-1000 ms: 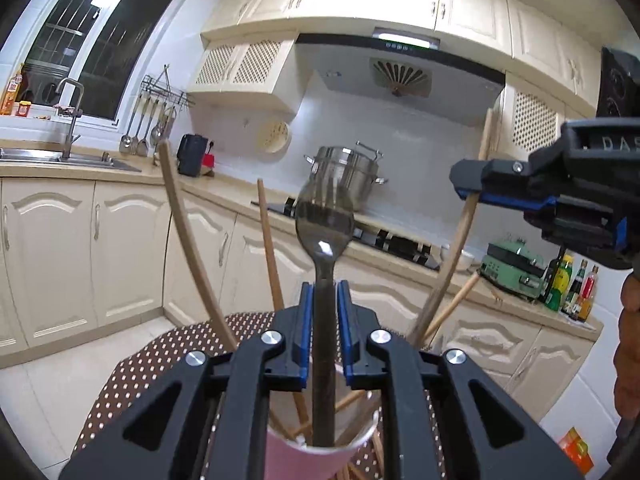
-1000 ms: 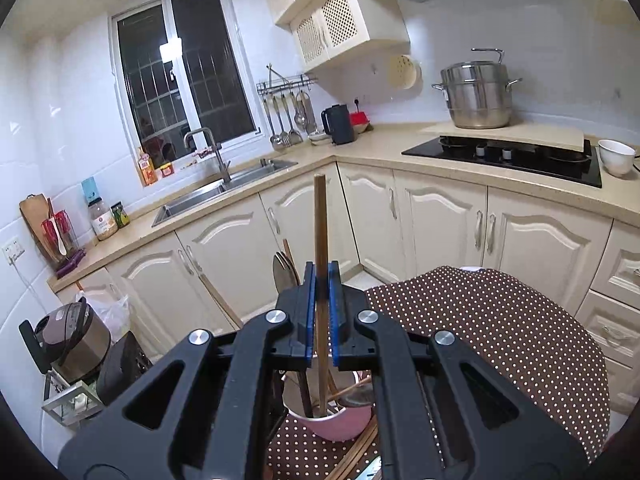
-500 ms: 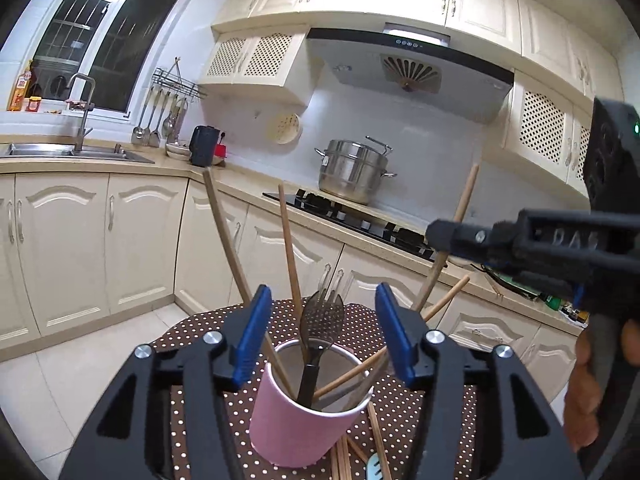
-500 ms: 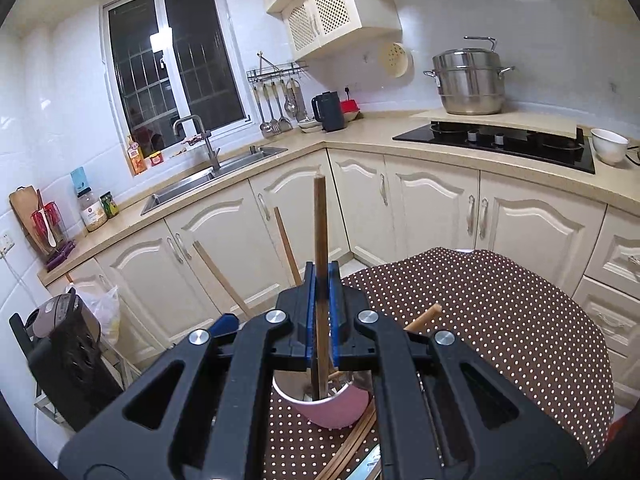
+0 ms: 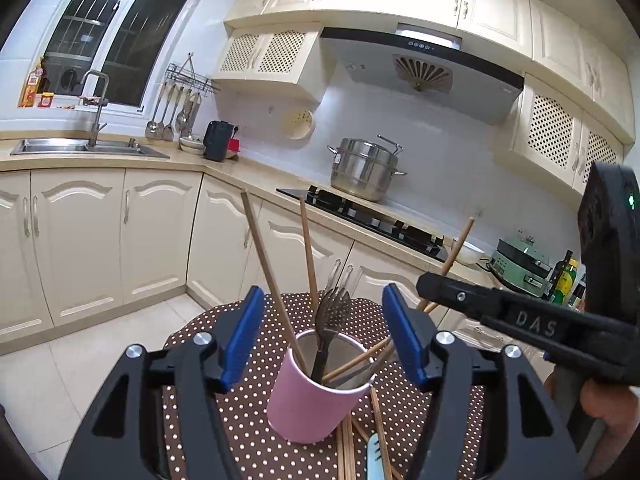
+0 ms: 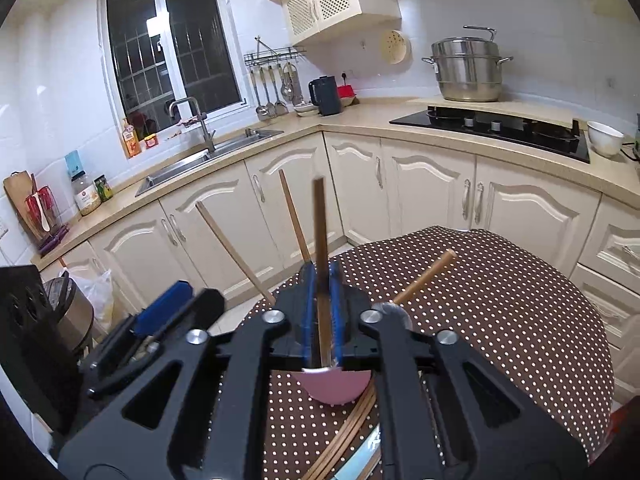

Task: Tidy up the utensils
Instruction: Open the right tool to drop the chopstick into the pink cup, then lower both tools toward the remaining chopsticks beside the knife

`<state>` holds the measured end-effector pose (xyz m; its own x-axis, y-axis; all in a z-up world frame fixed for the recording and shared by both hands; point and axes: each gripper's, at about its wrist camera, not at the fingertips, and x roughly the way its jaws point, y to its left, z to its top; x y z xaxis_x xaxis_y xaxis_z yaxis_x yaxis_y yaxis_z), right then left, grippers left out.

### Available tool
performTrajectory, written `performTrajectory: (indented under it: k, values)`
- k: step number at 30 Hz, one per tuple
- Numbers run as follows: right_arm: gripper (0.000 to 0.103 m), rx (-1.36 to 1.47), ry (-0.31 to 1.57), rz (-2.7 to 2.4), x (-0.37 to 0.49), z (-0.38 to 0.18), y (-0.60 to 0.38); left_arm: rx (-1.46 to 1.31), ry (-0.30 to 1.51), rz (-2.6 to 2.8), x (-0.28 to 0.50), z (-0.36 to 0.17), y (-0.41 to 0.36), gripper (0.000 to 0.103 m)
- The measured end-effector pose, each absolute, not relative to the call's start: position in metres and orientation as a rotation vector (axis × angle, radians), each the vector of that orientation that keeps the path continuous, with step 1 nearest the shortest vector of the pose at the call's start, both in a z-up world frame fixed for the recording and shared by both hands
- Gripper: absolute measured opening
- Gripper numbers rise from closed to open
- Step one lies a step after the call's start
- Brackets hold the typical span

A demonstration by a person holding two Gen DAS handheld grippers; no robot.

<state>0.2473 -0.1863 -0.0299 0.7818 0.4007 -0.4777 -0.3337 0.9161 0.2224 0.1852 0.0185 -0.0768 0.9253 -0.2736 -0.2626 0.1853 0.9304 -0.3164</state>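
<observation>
- The pink cup stands upright on the dotted tablecloth, holding the utensils on end.
- In it, a dark fork stands nearly vertical, tines up; two wooden chopsticks lean up and to the left, and others lean right toward the far rim.
- The left gripper sits just short of the cup with its blue pads spread wide; its jaws have just been opening, and nothing is pinched between them.
- The right gripper is directly above the cup with one wooden chopstick running almost straight up between its pads, lower end down toward the cup.
- Its jaws have just been opening; a thin gap shows on each side of the stick, so the pads no longer press on it.
- More chopsticks lie flat on the cloth in front of the cup, beside a pale blue utensil.
</observation>
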Motion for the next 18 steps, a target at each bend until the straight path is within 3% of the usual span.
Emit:
performTrajectory:
  k: [1,2,9,18]
  values:
    - [0.052,0.126,0.535,0.395,0.244,-0.029,-0.187,-0.297,0.315,-0.242,0.183,-0.075,0.02,0.062]
    - [0.057,0.127,0.514,0.386,0.239,-0.027,-0.19,-0.304,0.321,-0.248,0.18,-0.073,0.021,0.062]
    - [0.059,0.146,0.5,0.38,0.217,-0.021,-0.207,-0.269,0.352,-0.263,0.163,-0.067,0.021,0.064]
    - [0.063,0.165,0.58,0.289,0.201,-0.054,-0.249,-0.19,0.58,-0.321,0.17,-0.088,0.001,0.07]
